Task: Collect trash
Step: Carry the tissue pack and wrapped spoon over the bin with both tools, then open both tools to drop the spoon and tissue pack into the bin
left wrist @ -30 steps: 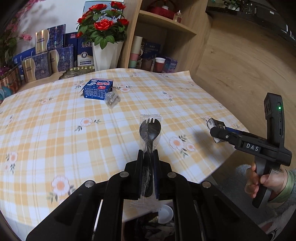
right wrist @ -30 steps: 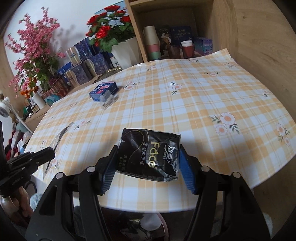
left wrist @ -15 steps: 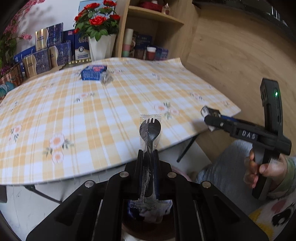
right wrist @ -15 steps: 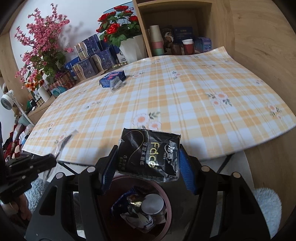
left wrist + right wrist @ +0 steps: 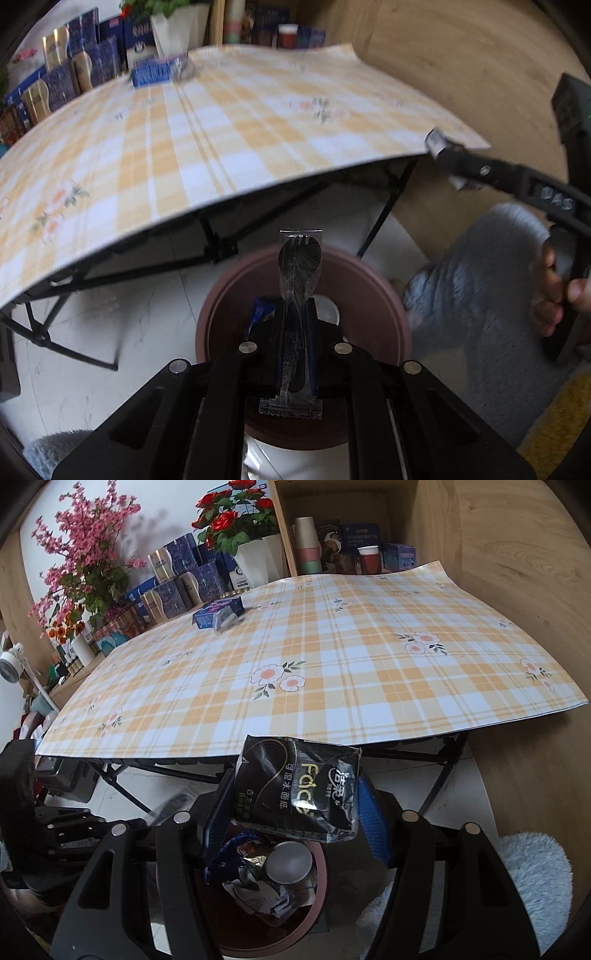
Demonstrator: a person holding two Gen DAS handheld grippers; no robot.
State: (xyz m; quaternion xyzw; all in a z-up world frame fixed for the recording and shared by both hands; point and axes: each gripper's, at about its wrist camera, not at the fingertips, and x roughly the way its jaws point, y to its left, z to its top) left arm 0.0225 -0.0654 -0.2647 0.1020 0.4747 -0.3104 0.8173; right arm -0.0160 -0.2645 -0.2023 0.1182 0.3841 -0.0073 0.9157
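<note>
My left gripper (image 5: 295, 310) is shut on a black plastic fork in a clear wrapper (image 5: 299, 266) and holds it over the brown trash bin (image 5: 373, 291) on the floor. My right gripper (image 5: 295, 794) is shut on a black tissue packet (image 5: 299, 786) and holds it above the same bin (image 5: 321, 897), which has wrappers and a cup inside. The right gripper also shows at the right of the left wrist view (image 5: 439, 147). A blue box (image 5: 218, 613) and a small clear wrapper (image 5: 227, 620) lie at the far side of the table.
The table with the checked cloth (image 5: 332, 664) stands on black folding legs (image 5: 218, 251) just behind the bin. A shelf with cups (image 5: 306, 550), flower vases (image 5: 255, 565) and boxes line the back. A fluffy rug (image 5: 535, 878) lies right of the bin.
Both grippers have dropped from table height to below the table edge and now hang over the trash bin, still holding the fork and the tissue packet.
</note>
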